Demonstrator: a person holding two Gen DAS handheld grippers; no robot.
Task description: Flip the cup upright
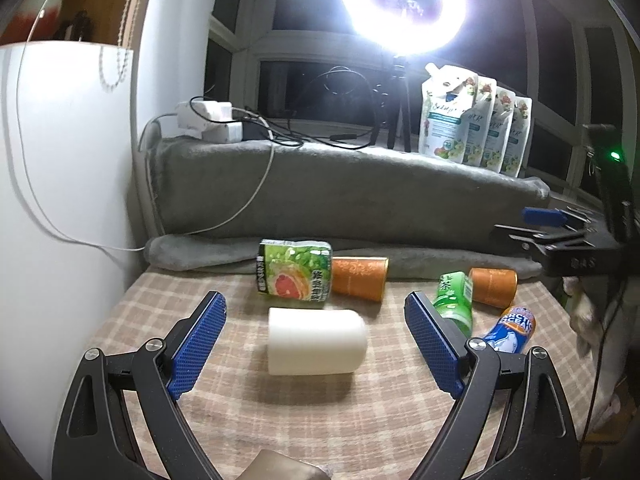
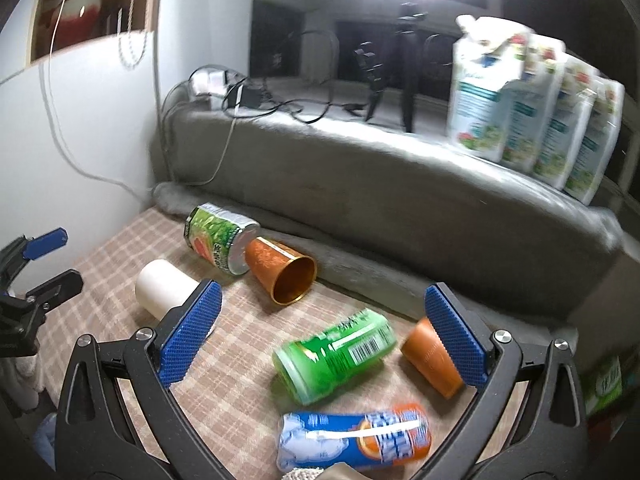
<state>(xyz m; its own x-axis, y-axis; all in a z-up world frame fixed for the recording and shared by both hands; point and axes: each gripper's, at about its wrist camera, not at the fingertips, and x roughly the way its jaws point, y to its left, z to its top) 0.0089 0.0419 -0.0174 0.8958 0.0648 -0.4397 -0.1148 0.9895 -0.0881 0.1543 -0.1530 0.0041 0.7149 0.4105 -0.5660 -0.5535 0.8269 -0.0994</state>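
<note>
A white cup [image 1: 316, 342] lies on its side on the checked tablecloth [image 1: 248, 412], between the fingers of my open left gripper [image 1: 316, 338], which is empty. It also shows in the right wrist view [image 2: 164, 288]. Two orange cups lie on their sides: one [image 1: 359, 278] [image 2: 280, 270] next to the grapefruit can, one [image 1: 493, 286] [image 2: 432, 358] at the right. My right gripper [image 2: 320, 332] is open and empty, above the green can; its right finger stands in front of the second orange cup.
A grapefruit can [image 1: 294, 276], a green tea can [image 2: 334, 360] and a blue Arctic Ocean can [image 2: 356, 440] lie on the cloth. A grey blanket ledge [image 1: 340, 196] rises behind with cables, a ring light tripod [image 1: 396, 108] and refill pouches [image 1: 476, 120]. A white wall [image 1: 60, 200] stands at left.
</note>
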